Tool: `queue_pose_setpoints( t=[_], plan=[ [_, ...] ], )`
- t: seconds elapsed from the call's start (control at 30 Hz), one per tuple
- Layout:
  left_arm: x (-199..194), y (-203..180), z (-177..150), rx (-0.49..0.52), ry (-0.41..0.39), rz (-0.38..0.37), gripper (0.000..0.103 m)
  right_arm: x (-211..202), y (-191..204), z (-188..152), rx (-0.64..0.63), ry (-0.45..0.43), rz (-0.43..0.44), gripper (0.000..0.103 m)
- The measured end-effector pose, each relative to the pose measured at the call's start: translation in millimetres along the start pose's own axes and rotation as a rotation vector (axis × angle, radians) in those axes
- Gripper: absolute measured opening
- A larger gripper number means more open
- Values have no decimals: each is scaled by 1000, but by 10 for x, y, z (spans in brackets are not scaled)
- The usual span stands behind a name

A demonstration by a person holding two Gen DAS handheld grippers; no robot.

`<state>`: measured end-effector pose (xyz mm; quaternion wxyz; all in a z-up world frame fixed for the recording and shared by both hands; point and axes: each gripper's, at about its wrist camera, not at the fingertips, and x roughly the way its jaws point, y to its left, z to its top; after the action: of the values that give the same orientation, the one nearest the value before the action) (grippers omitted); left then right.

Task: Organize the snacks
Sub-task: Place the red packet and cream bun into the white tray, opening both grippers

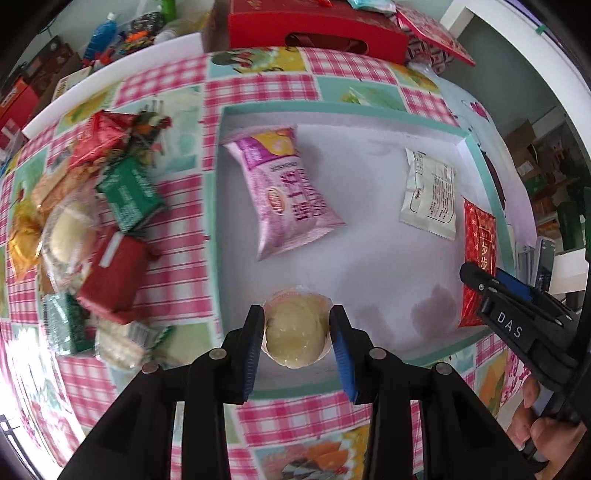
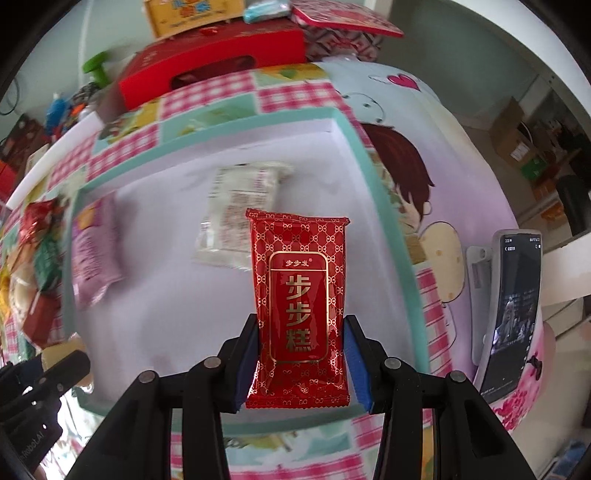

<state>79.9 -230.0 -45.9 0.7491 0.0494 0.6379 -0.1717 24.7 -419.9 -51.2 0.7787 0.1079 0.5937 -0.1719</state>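
Observation:
My left gripper (image 1: 297, 334) is shut on a round pale cake in a clear wrapper (image 1: 295, 332), held over the near edge of the white tray with a teal rim (image 1: 221, 206). My right gripper (image 2: 300, 354) is shut on a red snack packet with gold print (image 2: 298, 302), held over the tray's near right part; the packet also shows in the left wrist view (image 1: 476, 258). A pink packet (image 1: 288, 195) and a white packet (image 1: 430, 194) lie in the tray. A pile of loose snacks (image 1: 92, 229) lies left of the tray.
A pink checked cloth (image 1: 177, 229) covers the table. A red gift box (image 1: 314, 29) stands behind the tray. A phone (image 2: 513, 314) on a stand is at the right of the tray. Bottles and boxes lie beyond the table's far left edge.

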Motion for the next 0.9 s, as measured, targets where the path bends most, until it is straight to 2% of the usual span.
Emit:
queue_pose_setpoints(
  t=[0.2, 0.27, 0.43, 0.5, 0.53, 0.57, 0.63, 0.8, 0.9],
  plan=[
    [72, -91, 17, 25, 2, -6, 39, 106, -81, 71, 7, 15, 32, 51],
    [58, -90, 12, 25, -1, -2, 48, 123, -89, 108, 9, 14, 42, 58],
    [-39, 11, -15, -4, -10, -2, 51, 67, -88, 126, 1, 1, 36, 59],
    [-91, 89, -45, -25, -20, 9, 70, 19, -61, 95, -5, -4, 35, 62],
    [-112, 124, -56, -36, -24, 16, 86, -13, -27, 68, -7, -7, 38, 71],
    [-143, 184, -73, -58, -31, 29, 92, -45, 5, 33, -8, -11, 46, 84],
    [-196, 294, -111, -86, -38, 48, 92, -106, 78, -18, -10, -19, 60, 95],
    [-282, 516, -225, -129, -40, 76, 94, -209, 232, -133, -36, -27, 70, 97],
    [-330, 677, -295, -149, -48, 96, 98, -260, 365, -185, -50, -32, 76, 99]
  ],
)
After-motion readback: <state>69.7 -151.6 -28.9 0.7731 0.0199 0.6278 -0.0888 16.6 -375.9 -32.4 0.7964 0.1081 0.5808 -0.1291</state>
